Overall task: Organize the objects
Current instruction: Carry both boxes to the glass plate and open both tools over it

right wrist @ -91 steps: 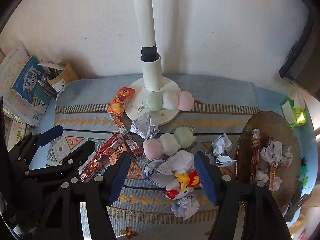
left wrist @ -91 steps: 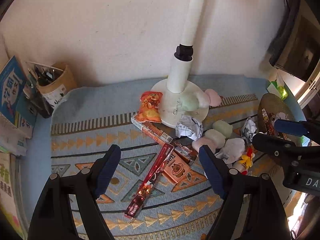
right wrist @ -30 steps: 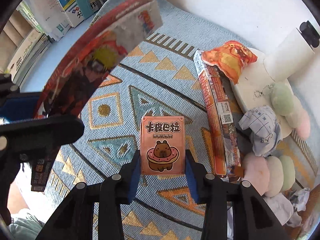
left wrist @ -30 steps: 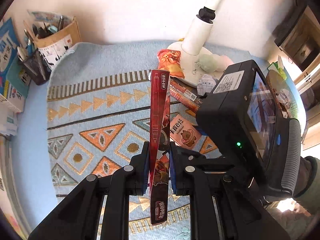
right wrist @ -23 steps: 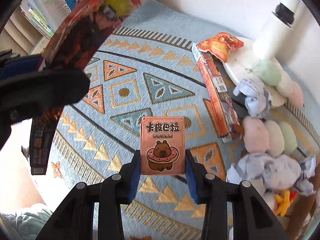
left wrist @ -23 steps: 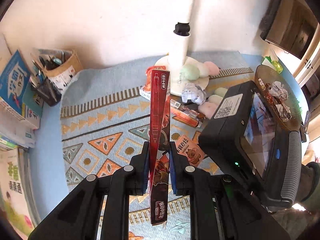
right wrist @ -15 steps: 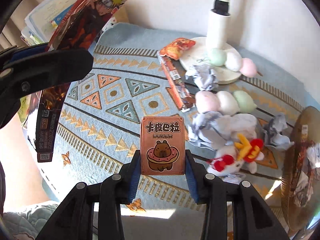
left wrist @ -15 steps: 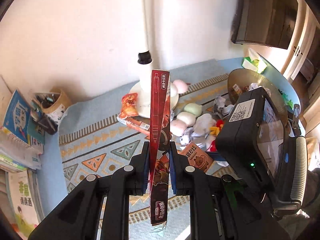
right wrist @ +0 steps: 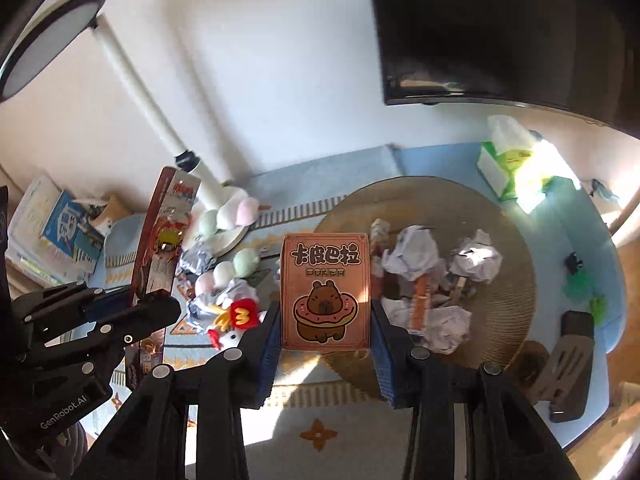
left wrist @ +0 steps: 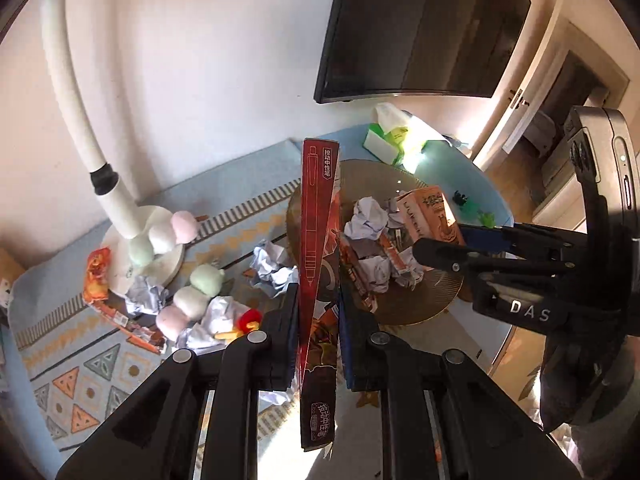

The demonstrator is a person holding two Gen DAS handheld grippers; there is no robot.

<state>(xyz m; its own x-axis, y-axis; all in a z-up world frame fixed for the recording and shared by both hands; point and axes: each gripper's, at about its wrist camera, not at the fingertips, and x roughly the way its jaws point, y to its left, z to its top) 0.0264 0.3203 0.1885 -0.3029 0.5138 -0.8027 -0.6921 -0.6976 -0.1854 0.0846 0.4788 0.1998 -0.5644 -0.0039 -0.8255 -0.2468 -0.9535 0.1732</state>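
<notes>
The left gripper [left wrist: 318,312] is clamped on a long red pen package [left wrist: 316,240], held upright on edge between its fingers. The right gripper [right wrist: 325,344] is clamped on an orange poker card box [right wrist: 325,288] printed with a capybara in a doughnut, its face toward the camera. Ahead of both grippers lies a round woven tray [right wrist: 516,248] holding crumpled paper balls [right wrist: 412,258] and snack sticks. To the left of the right gripper, on the patterned mat [left wrist: 80,368], sit pastel plush dango [right wrist: 226,274], a red-and-yellow plush toy [right wrist: 236,314] and a white lamp base [left wrist: 160,236].
</notes>
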